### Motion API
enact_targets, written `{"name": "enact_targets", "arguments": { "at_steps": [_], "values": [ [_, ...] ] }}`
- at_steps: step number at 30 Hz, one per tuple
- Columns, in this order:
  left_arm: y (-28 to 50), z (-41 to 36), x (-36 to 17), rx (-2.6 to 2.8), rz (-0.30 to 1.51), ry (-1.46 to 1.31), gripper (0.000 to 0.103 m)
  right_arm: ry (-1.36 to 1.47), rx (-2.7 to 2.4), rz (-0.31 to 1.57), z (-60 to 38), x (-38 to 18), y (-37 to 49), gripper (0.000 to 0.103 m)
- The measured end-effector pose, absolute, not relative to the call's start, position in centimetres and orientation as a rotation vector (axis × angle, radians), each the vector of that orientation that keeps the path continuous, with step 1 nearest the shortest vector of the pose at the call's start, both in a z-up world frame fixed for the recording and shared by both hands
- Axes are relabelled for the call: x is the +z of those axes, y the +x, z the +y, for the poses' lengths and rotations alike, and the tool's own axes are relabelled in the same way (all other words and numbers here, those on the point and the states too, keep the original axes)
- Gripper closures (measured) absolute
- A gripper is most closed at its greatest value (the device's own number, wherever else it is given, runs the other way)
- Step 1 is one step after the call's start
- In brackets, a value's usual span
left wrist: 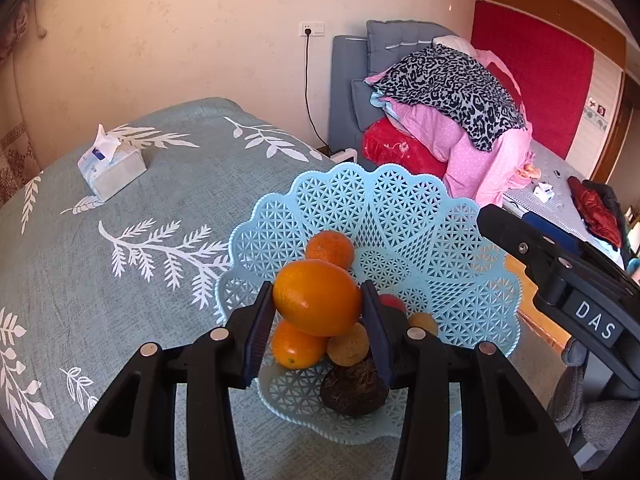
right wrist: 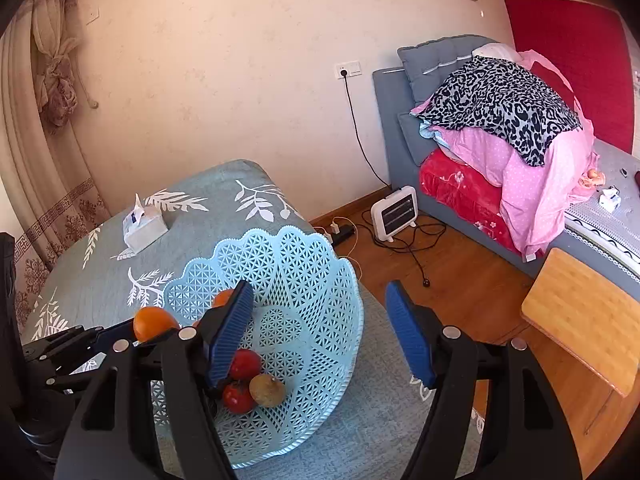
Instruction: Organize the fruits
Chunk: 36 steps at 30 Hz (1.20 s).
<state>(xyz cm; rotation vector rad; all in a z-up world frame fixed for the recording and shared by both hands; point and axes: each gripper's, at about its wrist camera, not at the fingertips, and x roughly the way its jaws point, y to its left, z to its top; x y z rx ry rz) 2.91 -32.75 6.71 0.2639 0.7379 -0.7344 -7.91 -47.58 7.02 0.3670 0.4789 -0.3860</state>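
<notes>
Now the left claw (left wrist: 318, 322) pinches an orange (left wrist: 317, 297) at frame centre, just over the blue basket (left wrist: 400, 208) on the tabletop (left wrist: 120, 272) — likely mid-placement; next, lower and release among the fruit. Right claw (right wrist: 320, 332) — wide apart, empty — hovers at the basket's rim.

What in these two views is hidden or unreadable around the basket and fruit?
- Basket near rim: left wrist view, behind the left hand-held gripper and its orange.
- Dark round item: kind unclear, partly behind a finger.
- Red fruits: right wrist view, partly behind the right hand-held gripper finger.
</notes>
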Motion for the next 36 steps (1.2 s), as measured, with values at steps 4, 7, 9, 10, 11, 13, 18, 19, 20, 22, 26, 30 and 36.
{"name": "enact_targets", "arguments": {
  "at_steps": [4, 7, 9, 10, 11, 13, 18, 19, 20, 22, 26, 30, 36],
  "values": [
    [2.7, -33.7, 6.7, -0.753, 0.727, 0.269, 0.052, 0.380, -0.395, 0.476, -48.0, 7.0, -8.1, 0.032],
    [2.4, -33.6, 6.9, -0.737, 0.687, 0.269, 0.027, 0.385, -0.405, 0.475, -48.3, 6.9, -8.3, 0.028],
    [2.5, -33.6, 6.9, -0.723, 0.681, 0.279, 0.027, 0.392, -0.412, 0.474, -48.5, 6.8, -8.5, 0.025],
    [2.6, -33.5, 6.8, -0.709, 0.679, 0.283, 0.026, 0.396, -0.413, 0.476, -48.6, 6.7, -8.5, 0.025],
    [2.6, -33.4, 6.8, -0.692, 0.675, 0.287, 0.026, 0.399, -0.413, 0.476, -48.6, 6.7, -8.5, 0.025],
    [2.7, -33.1, 6.8, -0.657, 0.660, 0.302, 0.026, 0.400, -0.412, 0.476, -48.6, 6.7, -8.6, 0.023],
    [2.4, -32.4, 6.7, -0.585, 0.599, 0.351, 0.017, 0.391, -0.392, 0.480, -48.1, 6.7, -8.6, 0.018],
    [2.3, -32.3, 6.8, -0.577, 0.588, 0.357, 0.015, 0.387, -0.389, 0.481, -47.9, 6.7, -8.6, 0.017],
    [2.1, -32.1, 6.9, -0.569, 0.577, 0.359, 0.015, 0.383, -0.386, 0.482, -47.7, 6.8, -8.7, 0.015],
    [1.8, -31.8, 7.1, -0.552, 0.554, 0.367, 0.015, 0.375, -0.383, 0.484, -47.4, 6.8, -8.8, 0.013],
    [1.4, -30.9, 7.6, -0.519, 0.524, 0.367, 0.012, 0.362, -0.373, 0.493, -46.7, 6.8, -9.0, 0.010],
    [1.3, -30.0, 8.1, -0.500, 0.521, 0.355, 0.011, 0.337, -0.363, 0.508, -45.7, 6.7, -9.3, 0.006],
    [0.7, -28.4, 8.7, -0.463, 0.509, 0.343, 0.010, 0.295, -0.331, 0.537, -43.7, 6.3, -9.7, 0.005]
  ]
}}
